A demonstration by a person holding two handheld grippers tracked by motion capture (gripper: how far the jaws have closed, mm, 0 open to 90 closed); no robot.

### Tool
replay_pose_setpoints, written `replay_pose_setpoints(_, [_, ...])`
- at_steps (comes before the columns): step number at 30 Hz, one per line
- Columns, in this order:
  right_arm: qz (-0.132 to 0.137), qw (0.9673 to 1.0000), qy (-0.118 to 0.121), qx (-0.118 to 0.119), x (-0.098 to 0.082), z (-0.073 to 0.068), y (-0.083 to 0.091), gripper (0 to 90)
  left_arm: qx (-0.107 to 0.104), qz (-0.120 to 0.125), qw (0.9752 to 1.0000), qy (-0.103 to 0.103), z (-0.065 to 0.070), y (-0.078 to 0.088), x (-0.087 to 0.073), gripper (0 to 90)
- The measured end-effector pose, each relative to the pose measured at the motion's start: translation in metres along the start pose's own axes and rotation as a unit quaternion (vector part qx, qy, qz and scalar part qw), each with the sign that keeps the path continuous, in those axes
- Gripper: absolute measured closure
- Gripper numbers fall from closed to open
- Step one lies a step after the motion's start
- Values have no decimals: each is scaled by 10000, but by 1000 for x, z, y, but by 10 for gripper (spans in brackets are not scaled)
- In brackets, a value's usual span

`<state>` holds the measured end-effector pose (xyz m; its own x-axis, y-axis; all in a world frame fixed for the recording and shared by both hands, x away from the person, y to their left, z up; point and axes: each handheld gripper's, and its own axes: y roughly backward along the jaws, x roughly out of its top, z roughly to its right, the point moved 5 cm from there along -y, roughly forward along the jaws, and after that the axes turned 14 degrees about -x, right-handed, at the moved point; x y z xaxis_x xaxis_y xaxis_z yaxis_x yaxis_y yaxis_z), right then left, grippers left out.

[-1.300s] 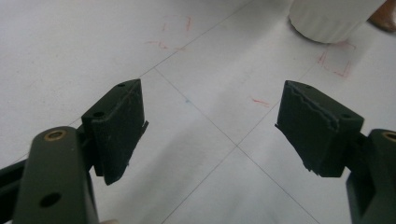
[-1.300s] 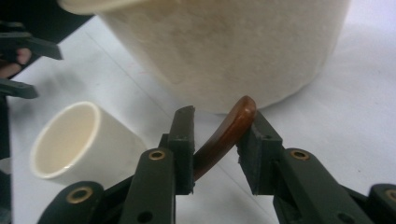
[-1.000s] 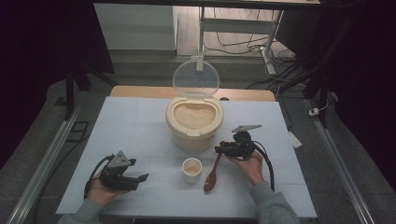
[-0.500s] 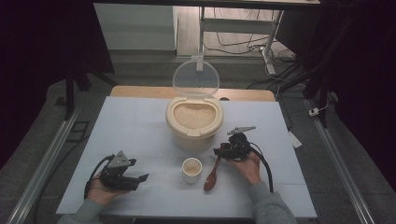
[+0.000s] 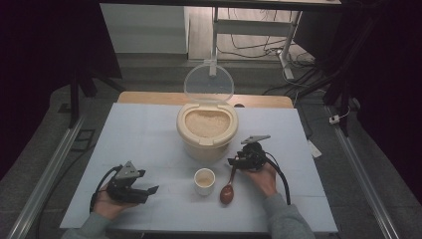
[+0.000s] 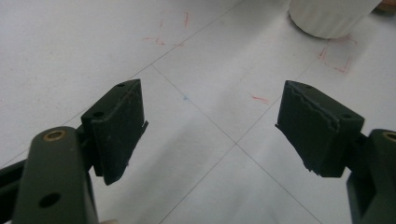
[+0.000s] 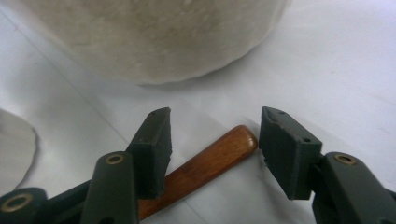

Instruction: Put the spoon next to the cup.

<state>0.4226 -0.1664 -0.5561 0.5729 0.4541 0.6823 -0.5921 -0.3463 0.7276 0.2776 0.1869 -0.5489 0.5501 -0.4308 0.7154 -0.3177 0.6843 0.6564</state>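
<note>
A brown wooden spoon (image 5: pixel 228 191) lies on the white table, bowl toward me, just right of a small white cup (image 5: pixel 204 180). Its handle (image 7: pixel 205 163) runs between the jaws of my right gripper (image 5: pixel 233 162), which have just been opening. In the right gripper view (image 7: pixel 215 126) both pads stand apart from the handle. A cream tub of rice (image 5: pixel 207 130) with its clear lid (image 5: pixel 208 82) raised stands behind the cup. My left gripper (image 5: pixel 152 190) rests at the near left, open (image 6: pixel 210 126) with bare table between its pads.
The tub's wall (image 7: pixel 154 37) rises close in front of the right gripper, and the cup's edge (image 7: pixel 16 140) shows at its left. The cup's base (image 6: pixel 334 16) lies ahead of the left gripper. Red marks and thin lines cross the table top (image 6: pixel 196 65).
The right gripper's jaws have spread apart around the spoon handle, and the spoon stays flat on the table. The left gripper has not moved.
</note>
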Motion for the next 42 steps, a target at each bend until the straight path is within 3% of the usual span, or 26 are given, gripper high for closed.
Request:
replay_pose_setpoints(5, [260, 9994, -224, 14, 2, 9, 13, 430, 5, 22, 10000, 1, 0, 1, 0, 226])
replay_pose_setpoints(18, [871, 9955, 11, 375, -9, 12, 64, 449, 5, 119, 9999, 77, -1, 3, 0, 223])
replay_pose_setpoints(27, [996, 9937, 223, 471, -34, 15, 97, 447, 34, 118, 9999, 71, -1, 3, 0, 221])
replay_pose_setpoints(35, [1044, 9932, 345, 391, -59, 23, 121, 447, 60, 137, 9999, 68, 0, 4, 1, 220])
replay_pose_setpoints(42, [1052, 9931, 275, 435, -73, 30, 128, 447, 80, 165, 9998, 59, 0, 4, 1, 220])
